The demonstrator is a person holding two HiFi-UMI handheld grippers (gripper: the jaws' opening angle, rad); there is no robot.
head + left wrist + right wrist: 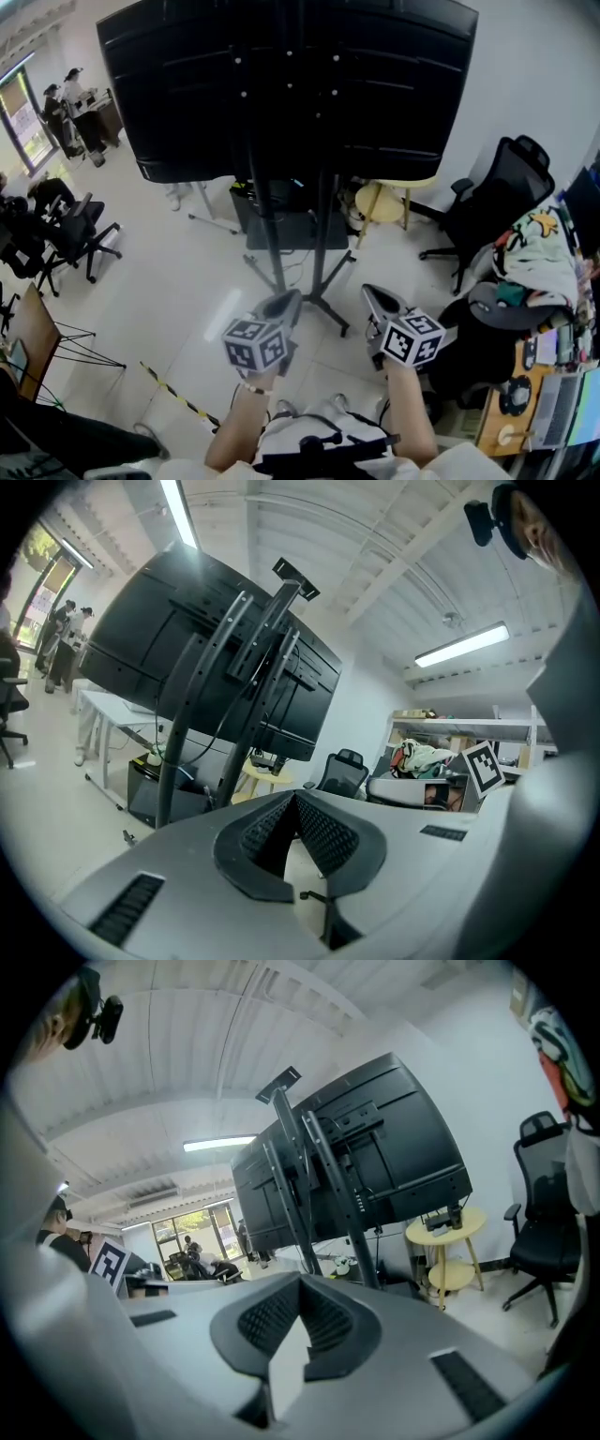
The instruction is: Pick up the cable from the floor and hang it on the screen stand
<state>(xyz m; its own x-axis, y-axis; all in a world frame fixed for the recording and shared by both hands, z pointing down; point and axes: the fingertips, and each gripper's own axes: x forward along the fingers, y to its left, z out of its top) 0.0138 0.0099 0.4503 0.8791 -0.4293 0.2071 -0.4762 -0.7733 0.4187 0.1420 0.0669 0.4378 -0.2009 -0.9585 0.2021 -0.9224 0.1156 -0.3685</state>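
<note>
Grey left gripper and grey right gripper were held clenched and empty before the black metal screen stand; with no cable sighted, the pickup could be missed

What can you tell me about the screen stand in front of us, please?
The screen stand is black and looks like metal. Two slim posts rise side by side from splayed legs that rest on the pale floor. Rails fixed along the posts carry a large dark screen, which is seen from its back. In the gripper views a small flat plate caps the top above the screen. The stand is upright, and no cable can be seen hanging on it.
</note>
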